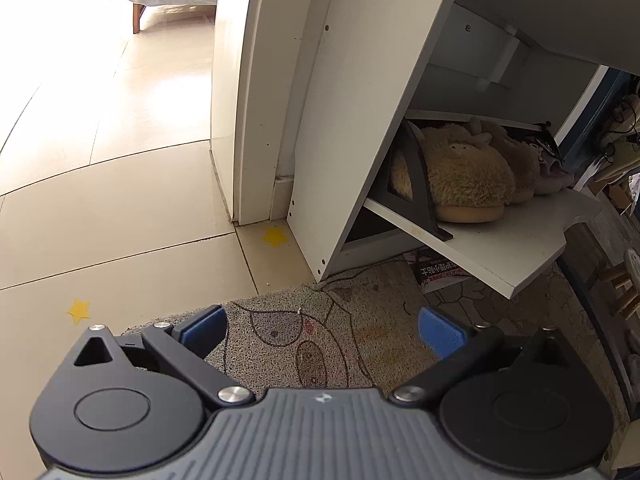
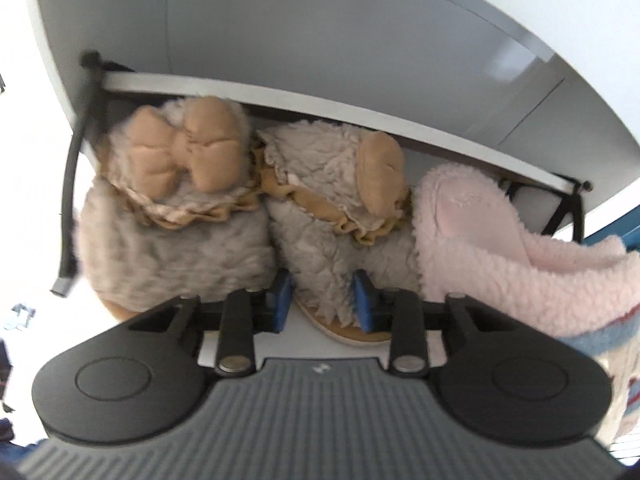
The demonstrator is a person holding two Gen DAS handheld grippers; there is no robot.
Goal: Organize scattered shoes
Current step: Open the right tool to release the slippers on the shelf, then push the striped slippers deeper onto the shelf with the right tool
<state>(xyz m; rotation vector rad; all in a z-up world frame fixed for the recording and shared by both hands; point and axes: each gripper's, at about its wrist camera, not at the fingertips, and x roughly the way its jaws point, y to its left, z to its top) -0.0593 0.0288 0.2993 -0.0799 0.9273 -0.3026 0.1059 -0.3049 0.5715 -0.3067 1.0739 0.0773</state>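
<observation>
Right hand-held gripper (image 2: 322,300) is pinched on the middle fuzzy slipper's (image 2: 320,216) heel on the tilted shelf (image 2: 256,94) — a grip that shallow could slip, nudging the pink slipper (image 2: 500,248) at 3 o'clock off.

Cut off at three o'clock: pink slipper (image 2: 532,256) (toe out of frame). Blurred at nine o'clock: black bracket (image 2: 70,184).

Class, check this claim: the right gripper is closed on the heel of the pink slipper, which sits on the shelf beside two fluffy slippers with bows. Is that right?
Not quite. In the right wrist view, the right gripper is closed on the heel of the middle fluffy slipper, not the pink slipper, which sits to its right on the shelf. The other fluffy slipper is on the left.
</observation>
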